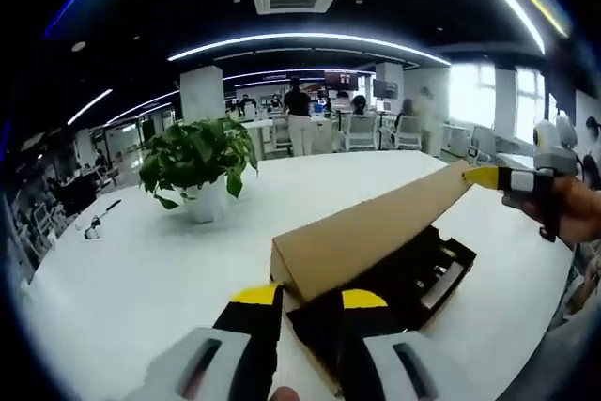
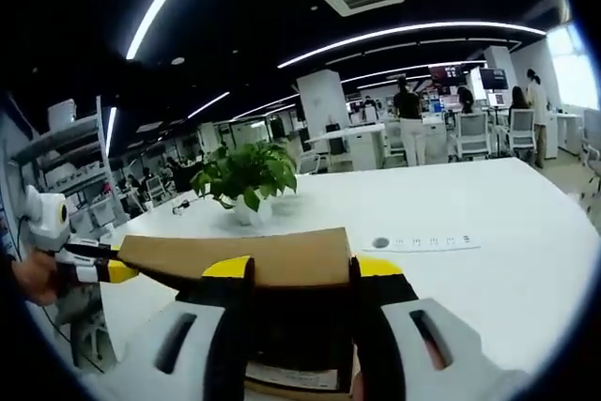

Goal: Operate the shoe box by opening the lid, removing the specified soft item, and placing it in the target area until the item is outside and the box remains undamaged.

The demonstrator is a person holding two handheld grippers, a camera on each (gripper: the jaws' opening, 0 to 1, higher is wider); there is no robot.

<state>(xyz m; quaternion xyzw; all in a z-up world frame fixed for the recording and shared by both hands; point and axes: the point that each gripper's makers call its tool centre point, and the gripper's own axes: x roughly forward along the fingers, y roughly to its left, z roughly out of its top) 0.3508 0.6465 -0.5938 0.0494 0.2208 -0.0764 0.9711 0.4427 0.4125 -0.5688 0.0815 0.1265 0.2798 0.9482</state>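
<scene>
A brown cardboard shoe box lies on the white table, its lid tilted up along one long side. Dark contents show inside; I cannot tell what they are. My left gripper stands open at the lid's near corner, yellow tips on either side of it. My right gripper touches the lid's far corner, held by a hand. In the right gripper view the lid runs leftward from between my right gripper's wide-apart jaws. My left gripper touches its far end.
A potted green plant in a white pot stands on the table behind the box. A printed sheet lies to the box's right. Office chairs, desks and standing people fill the background. A small dark tool lies at the table's left edge.
</scene>
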